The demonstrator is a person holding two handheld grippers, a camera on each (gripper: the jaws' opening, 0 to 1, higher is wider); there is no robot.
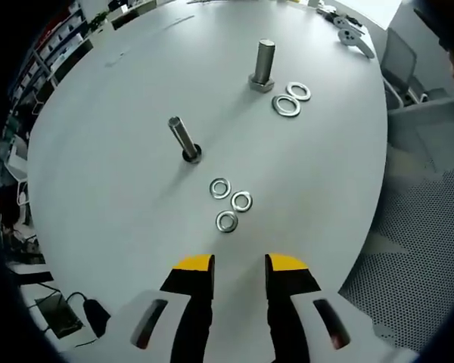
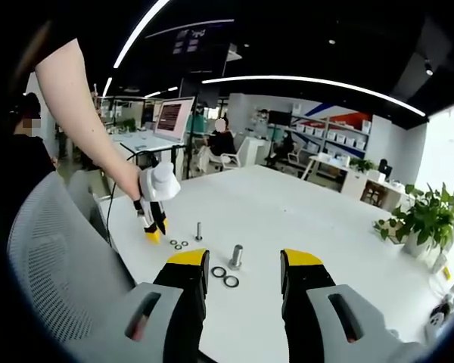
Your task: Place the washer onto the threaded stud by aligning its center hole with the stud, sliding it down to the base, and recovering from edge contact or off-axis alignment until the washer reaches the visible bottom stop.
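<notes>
My left gripper (image 1: 239, 265) hangs with its jaws spread and nothing between them, just short of the three small washers (image 1: 231, 204) lying flat in a cluster on the white table (image 1: 98, 174). My right gripper (image 2: 244, 261) is also parted and empty, held back above the table with a chair back (image 2: 53, 280) at its side.

Past the small washers stands the thin stud (image 1: 183, 138), leaning a little in this fisheye. Farther off is the thick bolt (image 1: 263, 66), with two large washers (image 1: 291, 100) just beside its base. In the right gripper view I can see my left gripper (image 2: 153, 234) poised over that small cluster.

So the step, as I read it, is picking the nearest small washer. I'd come down with one finger at its outer edge, tip it up and pinch across the rim, keeping the hole free. I can't tell from here whether the washers touch one another; I'd avoid dragging a neighbour along.
</notes>
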